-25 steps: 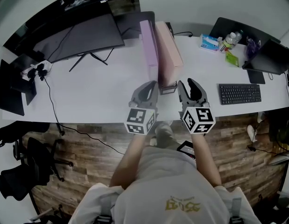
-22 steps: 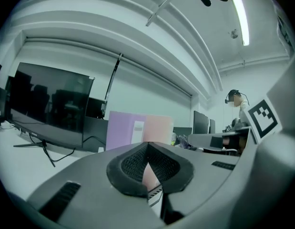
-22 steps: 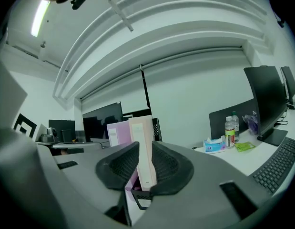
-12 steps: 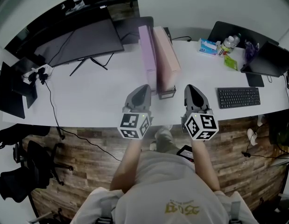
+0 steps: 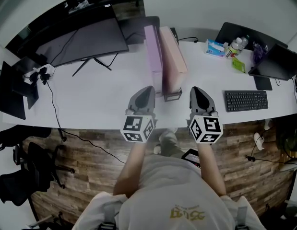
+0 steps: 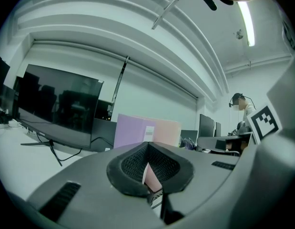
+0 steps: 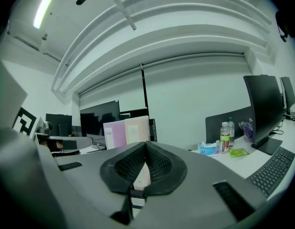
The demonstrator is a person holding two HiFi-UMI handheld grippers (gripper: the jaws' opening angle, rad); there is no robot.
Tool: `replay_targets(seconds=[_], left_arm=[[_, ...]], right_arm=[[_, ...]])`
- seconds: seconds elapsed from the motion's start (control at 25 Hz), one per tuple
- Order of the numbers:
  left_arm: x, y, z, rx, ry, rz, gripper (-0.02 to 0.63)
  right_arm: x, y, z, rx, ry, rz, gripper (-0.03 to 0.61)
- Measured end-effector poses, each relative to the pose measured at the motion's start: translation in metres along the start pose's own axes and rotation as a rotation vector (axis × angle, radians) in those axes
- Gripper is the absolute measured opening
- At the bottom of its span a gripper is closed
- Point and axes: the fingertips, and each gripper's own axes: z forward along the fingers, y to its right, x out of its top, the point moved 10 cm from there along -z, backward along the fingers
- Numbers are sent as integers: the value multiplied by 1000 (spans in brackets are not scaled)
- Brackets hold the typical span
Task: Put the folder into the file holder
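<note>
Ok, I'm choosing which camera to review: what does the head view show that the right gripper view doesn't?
Head view only: the wooden floor, the black office chair and the person's forearms.
Right gripper view only: the ceiling light, and the right gripper up close, jaws shut with nothing between them.
Both: the purple folder and pink folder standing side by side on the white desk, the keyboard and the water bottle.

No legible text or labels
</note>
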Motion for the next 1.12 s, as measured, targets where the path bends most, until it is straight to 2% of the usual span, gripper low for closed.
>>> replay_targets(seconds=[0.52, 0.92, 1.12], left_arm=[[-6, -7, 0, 19, -10, -7, 14], [-6, -8, 3, 16, -12, -10, 15], [-6, -10, 4, 21, -13, -13, 14]], right_arm=[[-1, -2, 7, 7, -18, -28, 11], [-5, 11, 9, -34, -47, -13, 11], [-6, 10, 14, 0, -54, -13, 11]])
